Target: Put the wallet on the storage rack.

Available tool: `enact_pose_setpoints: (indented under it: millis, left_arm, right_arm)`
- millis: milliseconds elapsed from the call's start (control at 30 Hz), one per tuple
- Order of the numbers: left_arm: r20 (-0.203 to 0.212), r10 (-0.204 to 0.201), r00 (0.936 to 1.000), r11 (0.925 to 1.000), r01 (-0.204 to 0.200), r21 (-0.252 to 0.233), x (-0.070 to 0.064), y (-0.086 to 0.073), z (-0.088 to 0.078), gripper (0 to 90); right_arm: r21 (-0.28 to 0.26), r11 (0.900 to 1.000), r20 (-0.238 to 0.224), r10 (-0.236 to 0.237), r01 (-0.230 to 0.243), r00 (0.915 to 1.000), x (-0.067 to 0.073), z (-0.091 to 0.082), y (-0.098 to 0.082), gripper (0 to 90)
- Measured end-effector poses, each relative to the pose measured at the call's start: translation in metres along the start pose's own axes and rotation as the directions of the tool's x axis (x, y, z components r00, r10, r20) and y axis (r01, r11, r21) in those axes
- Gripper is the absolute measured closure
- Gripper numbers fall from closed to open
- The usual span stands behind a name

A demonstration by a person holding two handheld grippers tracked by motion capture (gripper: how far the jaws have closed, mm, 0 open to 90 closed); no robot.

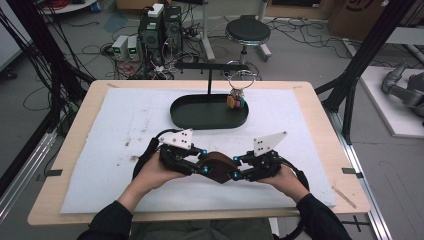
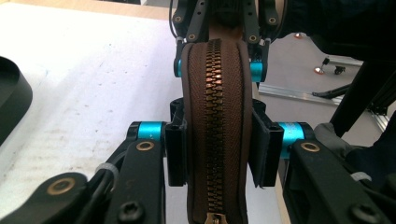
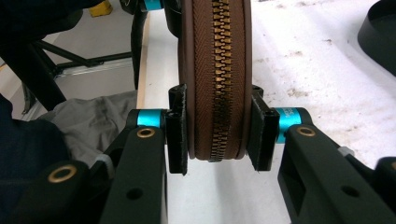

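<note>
A brown zip case is held edge-up just above the white mat, near the table's front edge. My left gripper grips its left end and my right gripper its right end. In the left gripper view the case runs away from me with its brass zip on top, and the left gripper has both pads pressed on its sides. The right gripper view shows the case clamped the same way by the right gripper. The zip looks fully done up.
A black oval tray lies on the white mat behind the hands. A thin black stand rises from it, with a bunch of coloured trinkets hanging on a ring. A stool and cables lie beyond the table.
</note>
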State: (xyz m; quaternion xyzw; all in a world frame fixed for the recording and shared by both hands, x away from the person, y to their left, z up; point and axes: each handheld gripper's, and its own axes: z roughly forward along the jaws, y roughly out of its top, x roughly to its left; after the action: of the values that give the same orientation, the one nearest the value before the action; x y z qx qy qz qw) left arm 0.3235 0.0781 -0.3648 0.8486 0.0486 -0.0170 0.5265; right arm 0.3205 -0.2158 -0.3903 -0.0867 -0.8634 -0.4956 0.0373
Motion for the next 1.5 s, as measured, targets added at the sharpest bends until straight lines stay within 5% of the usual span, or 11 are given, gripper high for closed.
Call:
enact_pose_setpoints:
  millis: [300, 533, 900, 1233, 1500]
  left_arm:
    - [-0.041, 0.004, 0.9991, 0.9985, -0.007, -0.054, 0.003, -0.003, -0.009, 66.2]
    - [-0.114, -0.012, 0.9934, 0.9910, -0.003, -0.134, 0.008, -0.006, -0.024, 66.3]
    - [-0.248, -0.046, 0.9677, 0.9738, -0.012, -0.227, 0.019, -0.011, -0.043, 66.4]
    - [-0.364, -0.070, 0.9288, 0.9658, -0.028, -0.258, 0.029, -0.016, -0.055, 66.4]
    - [-0.419, -0.100, 0.9025, 0.9600, -0.023, -0.279, 0.035, -0.020, -0.063, 66.3]
  right_arm:
    - [-0.082, 0.997, 0.040, 0.009, -0.006, 0.9991, -0.003, -0.014, 0.000, 50.9]
    - [-0.173, 0.984, 0.170, 0.062, -0.033, 0.9834, -0.012, -0.037, -0.006, 37.7]
    - [-0.288, 0.954, 0.360, 0.184, -0.079, 0.9147, -0.026, -0.075, -0.023, 29.5]
    - [-0.317, 0.943, 0.451, 0.243, -0.100, 0.8589, -0.033, -0.095, -0.036, 26.1]
    - [-0.325, 0.938, 0.513, 0.284, -0.123, 0.8100, -0.034, -0.108, -0.047, 23.5]
